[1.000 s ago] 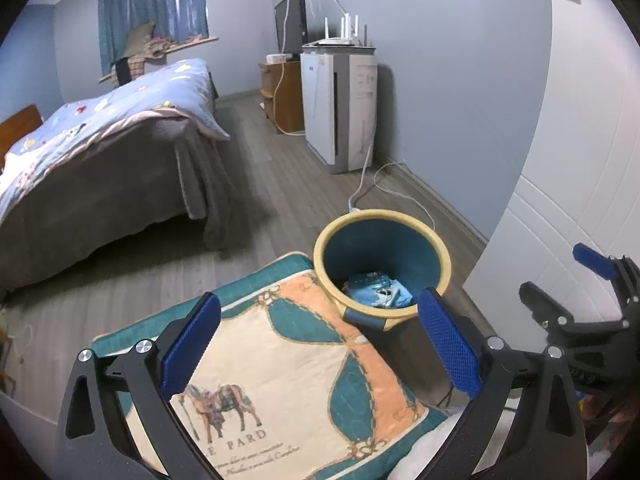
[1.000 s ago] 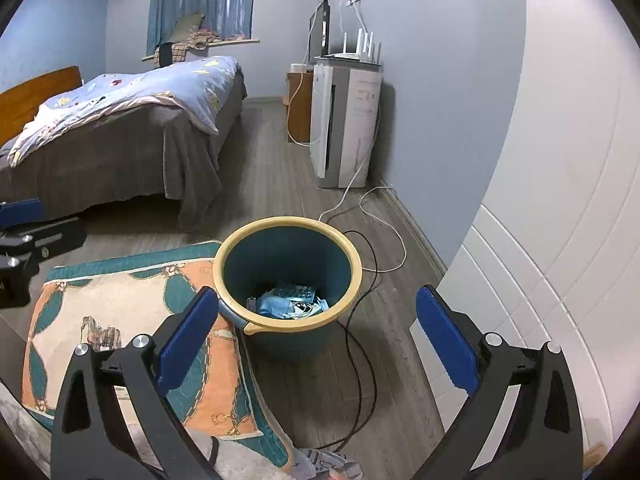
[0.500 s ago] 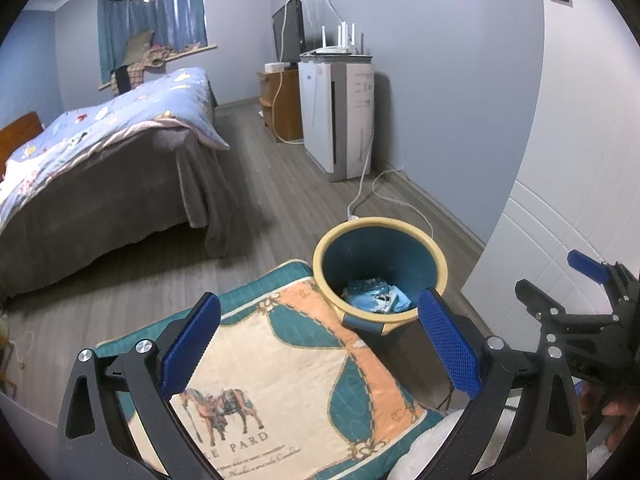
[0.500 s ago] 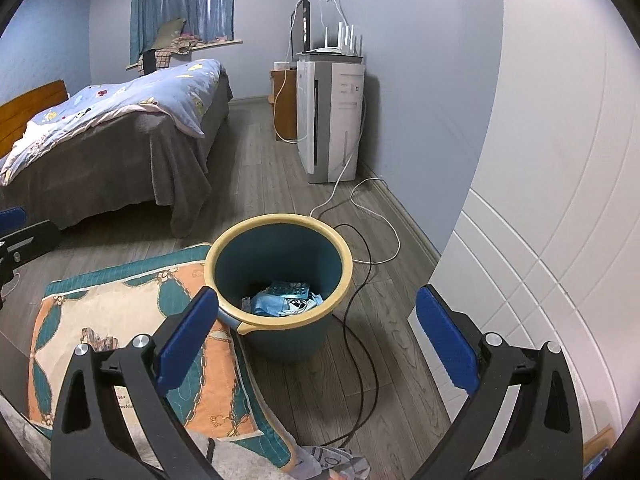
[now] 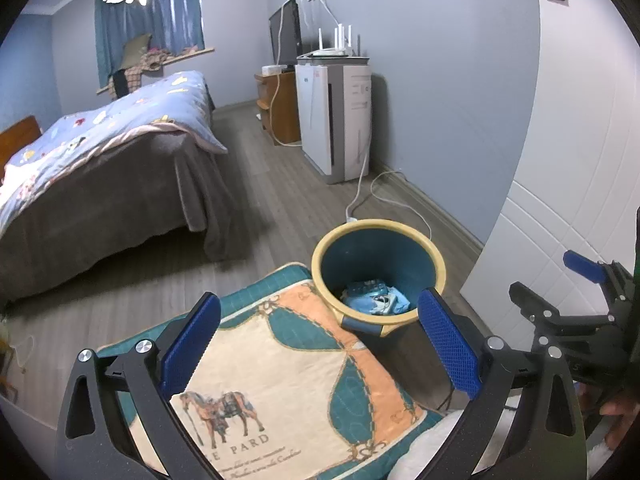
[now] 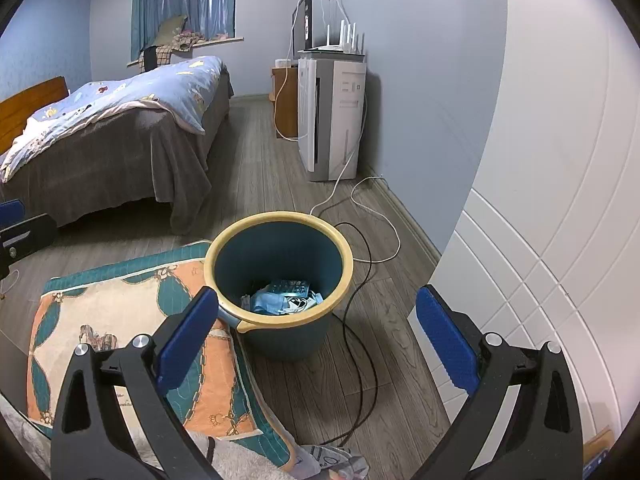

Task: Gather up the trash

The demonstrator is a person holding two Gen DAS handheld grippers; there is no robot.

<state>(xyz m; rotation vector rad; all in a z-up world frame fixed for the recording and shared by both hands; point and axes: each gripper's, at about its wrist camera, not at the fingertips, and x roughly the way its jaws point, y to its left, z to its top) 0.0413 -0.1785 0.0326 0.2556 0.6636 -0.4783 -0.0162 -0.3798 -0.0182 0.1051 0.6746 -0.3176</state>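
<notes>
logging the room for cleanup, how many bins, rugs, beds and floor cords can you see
bins: 1, the teal bin with trash in it
rugs: 1, the horse rug beside it
beds: 1, the bed
floor cords: 2, a white cord and a black cord
total: 5

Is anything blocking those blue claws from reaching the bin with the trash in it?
Nothing visible does. The bin stands open-topped on the floor, no lid, trash lying at its bottom. The right gripper and left gripper both hang open and empty above the patterned blanket, which only borders the bin's side.
</notes>
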